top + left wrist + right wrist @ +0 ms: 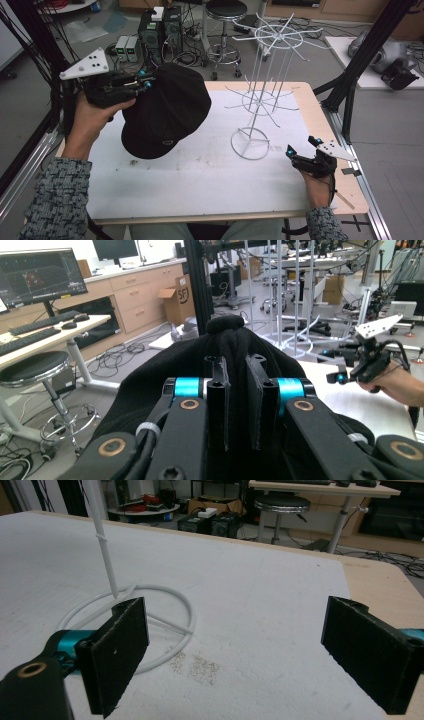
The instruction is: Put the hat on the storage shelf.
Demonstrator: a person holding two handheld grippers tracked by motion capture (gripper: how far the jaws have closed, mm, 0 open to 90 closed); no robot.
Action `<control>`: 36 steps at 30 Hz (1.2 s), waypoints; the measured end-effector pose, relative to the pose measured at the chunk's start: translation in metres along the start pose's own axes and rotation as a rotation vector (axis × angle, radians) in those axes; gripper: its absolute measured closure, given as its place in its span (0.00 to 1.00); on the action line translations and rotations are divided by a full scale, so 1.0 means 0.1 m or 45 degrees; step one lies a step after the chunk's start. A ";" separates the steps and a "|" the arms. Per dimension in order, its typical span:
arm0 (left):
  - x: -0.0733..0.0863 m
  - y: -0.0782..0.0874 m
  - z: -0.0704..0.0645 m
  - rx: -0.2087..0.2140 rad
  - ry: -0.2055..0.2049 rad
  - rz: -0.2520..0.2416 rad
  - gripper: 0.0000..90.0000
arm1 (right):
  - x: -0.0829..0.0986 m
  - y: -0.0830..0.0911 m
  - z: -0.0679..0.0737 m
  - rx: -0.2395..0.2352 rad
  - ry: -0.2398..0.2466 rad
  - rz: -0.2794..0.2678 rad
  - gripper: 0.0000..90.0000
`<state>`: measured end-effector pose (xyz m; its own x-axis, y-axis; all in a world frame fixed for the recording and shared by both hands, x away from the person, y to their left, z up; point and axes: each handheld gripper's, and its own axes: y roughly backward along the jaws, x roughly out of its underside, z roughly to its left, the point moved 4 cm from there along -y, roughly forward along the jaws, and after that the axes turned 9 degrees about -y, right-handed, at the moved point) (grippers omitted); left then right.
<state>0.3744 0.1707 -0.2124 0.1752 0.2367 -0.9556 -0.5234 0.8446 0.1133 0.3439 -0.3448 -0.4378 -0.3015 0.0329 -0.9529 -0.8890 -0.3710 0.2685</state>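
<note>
The left tongs [141, 82] are closed tight on the back edge of a black cap [167, 110]. In the left gripper view, the two black jaws stand very close together with the soft cloth pinched between them. The person holds the cap up in the air, over the left part of the white table [200, 175], so the cap hangs free and touches nothing. It looks like the cap is meant to go on the white wire rack [260, 95], which stands on the table to the right of the cap. The rack has thin arms that stick out, good for hanging things.

The right tongs [302, 147] are wide open and hold nothing. They wait low by the right side of the table, near the round foot [131, 625] of the rack. Maybe they stay there to keep the light rack from tipping.
</note>
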 end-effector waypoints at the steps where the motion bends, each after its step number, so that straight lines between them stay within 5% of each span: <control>1: -0.05 0.01 0.02 0.002 -0.002 -0.009 0.90 | 0.00 0.00 0.00 0.000 0.000 0.000 0.12; 25: -0.98 0.11 0.35 -0.011 -0.041 -0.135 0.90 | 0.00 0.00 -0.01 0.001 -0.006 -0.001 0.12; 36: -1.19 0.09 0.40 -0.012 -0.045 -0.178 0.90 | 0.00 0.01 -0.01 -0.001 -0.014 -0.003 0.12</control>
<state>0.3822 0.1695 -0.0868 0.2761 0.1339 -0.9517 -0.4994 0.8661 -0.0230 0.3436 -0.3460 -0.4380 -0.3034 0.0439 -0.9518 -0.8894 -0.3714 0.2664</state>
